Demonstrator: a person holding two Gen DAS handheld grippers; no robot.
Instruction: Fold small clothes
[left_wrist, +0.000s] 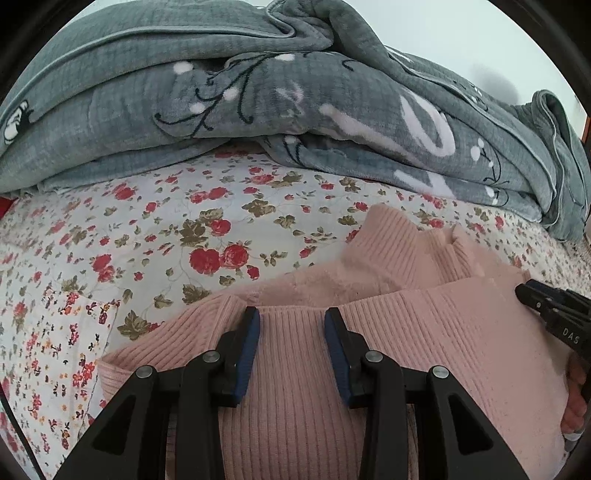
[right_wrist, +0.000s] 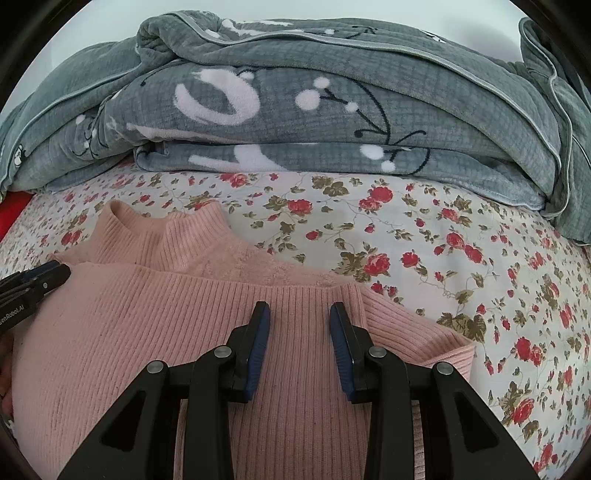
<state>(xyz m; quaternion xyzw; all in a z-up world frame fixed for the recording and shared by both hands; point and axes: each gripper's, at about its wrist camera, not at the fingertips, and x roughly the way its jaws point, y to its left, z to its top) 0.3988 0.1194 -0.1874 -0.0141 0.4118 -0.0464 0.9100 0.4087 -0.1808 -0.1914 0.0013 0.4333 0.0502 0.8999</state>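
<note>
We see a pink ribbed sweater (left_wrist: 424, 332) lying on a bed covered by a flowered sheet (left_wrist: 166, 240). In the left wrist view the sweater fills the lower right of the frame, with its high collar (left_wrist: 402, 247) pointing toward the upper right; in the right wrist view it fills the lower left, collar (right_wrist: 173, 236) at the left centre. A folded layer of the knit lies across the body of the garment, its ribbed edge running just ahead of both sets of fingers.

Our left gripper (left_wrist: 291, 321) sits low over the sweater at the bottom centre of its own view, jaws parted with bare knit showing between the blue pads; it has hold of nothing. Our right gripper (right_wrist: 299, 317) is likewise spread apart above the knit and grips nothing. Each gripper also shows at the edge of the other's view, the right one at the right edge (left_wrist: 554, 314) and the left one at the left edge (right_wrist: 33, 284).

A grey blanket (right_wrist: 332, 110) with white and black patterns is heaped across the top of both frames, behind the sweater and resting on the sheet
</note>
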